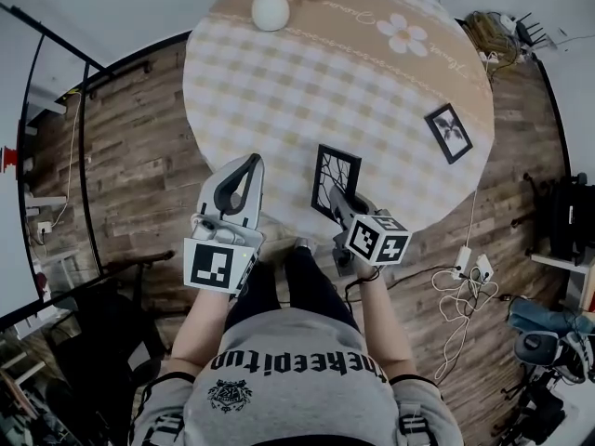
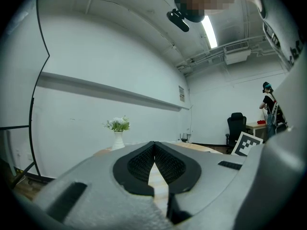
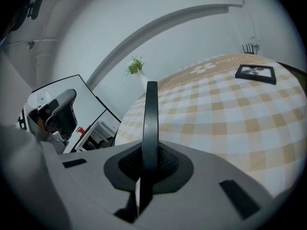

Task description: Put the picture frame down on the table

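Observation:
A black picture frame (image 1: 334,180) with a leaf print stands on edge over the near rim of the round table (image 1: 307,91). My right gripper (image 1: 338,203) is shut on its lower edge. In the right gripper view the picture frame (image 3: 150,123) shows edge-on as a thin black bar clamped between the pads. My left gripper (image 1: 251,163) hovers at the table's near left rim, shut with nothing in it; the left gripper (image 2: 154,150) has its pads meeting at the tips. Whether the frame touches the cloth is not visible.
A second black frame (image 1: 449,133) lies flat at the table's right side, also seen as the flat frame (image 3: 255,73). A white vase (image 1: 270,7) with flowers stands at the far edge. Cables and a power strip (image 1: 472,268) lie on the wooden floor to the right.

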